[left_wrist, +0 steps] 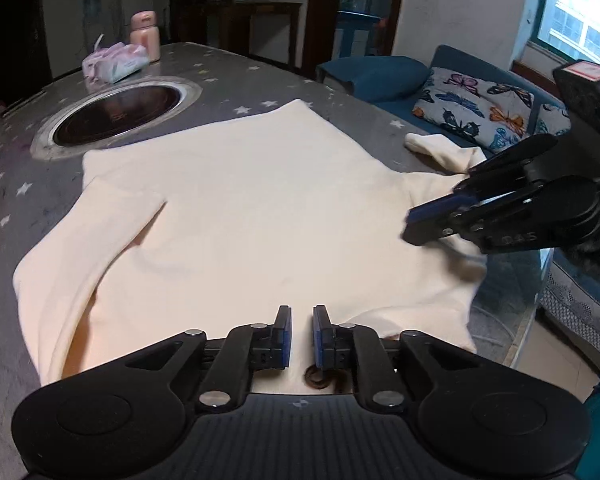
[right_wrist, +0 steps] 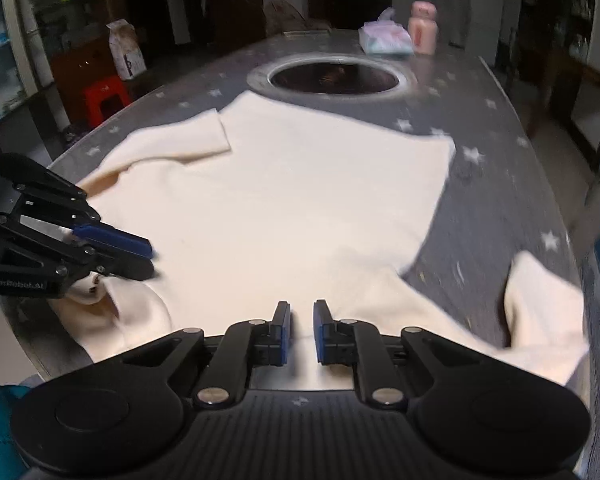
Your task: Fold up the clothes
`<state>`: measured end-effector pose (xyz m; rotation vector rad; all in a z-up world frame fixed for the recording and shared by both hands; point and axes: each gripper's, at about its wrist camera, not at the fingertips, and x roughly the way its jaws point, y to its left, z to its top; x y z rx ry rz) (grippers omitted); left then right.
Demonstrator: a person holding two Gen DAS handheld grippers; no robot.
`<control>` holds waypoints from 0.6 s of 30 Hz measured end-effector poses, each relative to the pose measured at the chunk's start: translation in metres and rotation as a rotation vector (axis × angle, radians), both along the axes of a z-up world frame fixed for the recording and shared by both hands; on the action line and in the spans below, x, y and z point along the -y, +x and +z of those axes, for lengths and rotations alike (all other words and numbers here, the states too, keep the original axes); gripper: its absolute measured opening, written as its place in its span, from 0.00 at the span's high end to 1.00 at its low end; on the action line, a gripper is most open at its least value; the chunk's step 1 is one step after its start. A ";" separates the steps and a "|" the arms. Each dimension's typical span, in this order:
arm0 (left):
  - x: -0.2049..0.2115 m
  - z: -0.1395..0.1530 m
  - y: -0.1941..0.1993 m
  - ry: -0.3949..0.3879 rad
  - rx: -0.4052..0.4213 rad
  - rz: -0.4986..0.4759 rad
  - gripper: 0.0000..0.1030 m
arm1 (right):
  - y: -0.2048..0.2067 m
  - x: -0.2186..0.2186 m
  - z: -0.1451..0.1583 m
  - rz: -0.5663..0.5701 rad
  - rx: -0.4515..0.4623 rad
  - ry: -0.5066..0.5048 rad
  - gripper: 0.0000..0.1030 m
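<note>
Starred table bears a shirt; both grippers, jaws slightly parted and empty, could drag folds loose.

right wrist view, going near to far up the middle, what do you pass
right tongs → cream garment laid flat → round dark opening set in the star-patterned table → tissue pack beside the pink bottle at the far edge
</note>
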<state>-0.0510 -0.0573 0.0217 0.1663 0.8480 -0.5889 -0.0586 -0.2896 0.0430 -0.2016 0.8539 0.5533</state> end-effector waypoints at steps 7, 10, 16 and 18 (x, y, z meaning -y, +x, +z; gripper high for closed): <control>-0.025 0.016 0.030 -0.040 -0.011 0.148 0.76 | 0.017 -0.003 0.013 0.024 0.030 -0.017 0.79; -0.035 0.014 0.054 -0.056 -0.034 0.239 0.76 | 0.033 -0.007 0.013 0.017 0.030 -0.009 0.77; -0.049 0.005 0.086 -0.057 -0.053 0.342 0.74 | 0.061 -0.010 -0.001 -0.021 0.004 -0.013 0.75; -0.051 0.006 0.091 -0.053 -0.046 0.362 0.74 | 0.069 -0.009 -0.001 -0.035 0.007 -0.014 0.74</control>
